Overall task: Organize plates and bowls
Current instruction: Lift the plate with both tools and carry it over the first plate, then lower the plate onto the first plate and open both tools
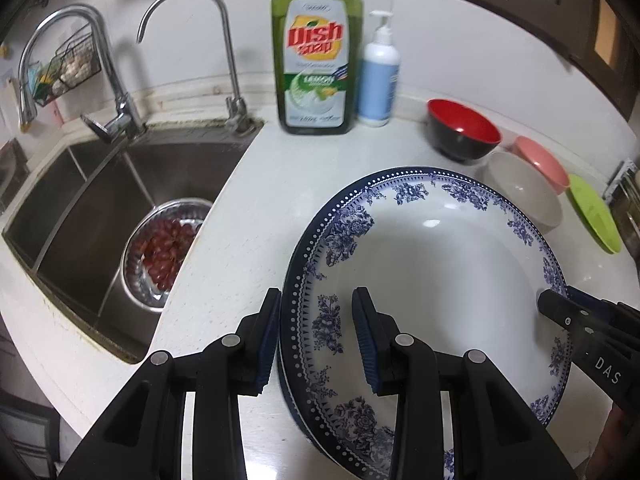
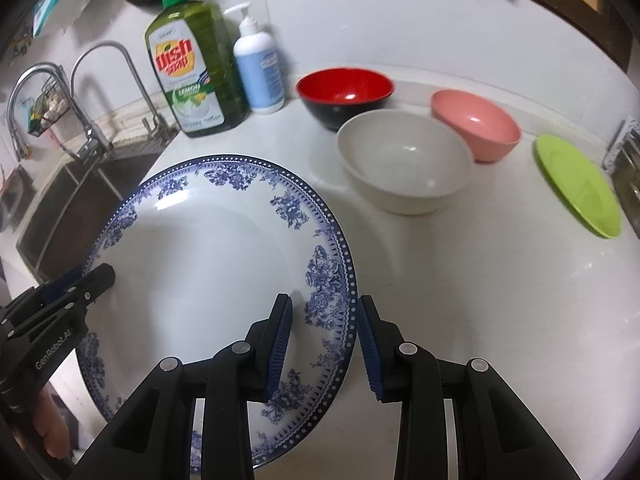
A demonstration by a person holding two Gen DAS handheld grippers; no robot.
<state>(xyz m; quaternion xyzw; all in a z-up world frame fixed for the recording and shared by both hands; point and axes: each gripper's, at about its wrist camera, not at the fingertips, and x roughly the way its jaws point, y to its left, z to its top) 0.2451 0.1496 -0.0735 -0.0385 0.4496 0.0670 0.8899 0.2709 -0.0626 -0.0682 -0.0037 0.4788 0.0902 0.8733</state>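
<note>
A large white plate with blue flowers [image 1: 432,280] [image 2: 208,256] is held between both grippers over the white counter. My left gripper [image 1: 316,336] is shut on its left rim, one pad outside the edge and one on the inner face. On the opposite rim my right gripper [image 2: 324,344] is shut the same way; it also shows as a black tip [image 1: 560,312] in the left wrist view. Behind the plate stand a red-and-black bowl [image 2: 344,92], a beige bowl [image 2: 404,168], a pink bowl [image 2: 476,124] and a green plate [image 2: 576,184].
A steel sink [image 1: 100,208] lies to the left, with a metal colander of red fruit [image 1: 164,248] in it and two taps [image 1: 116,92] behind. A green dish soap bottle [image 1: 316,60] and a white pump bottle [image 1: 378,68] stand at the back wall. A rack [image 2: 624,152] is at the far right.
</note>
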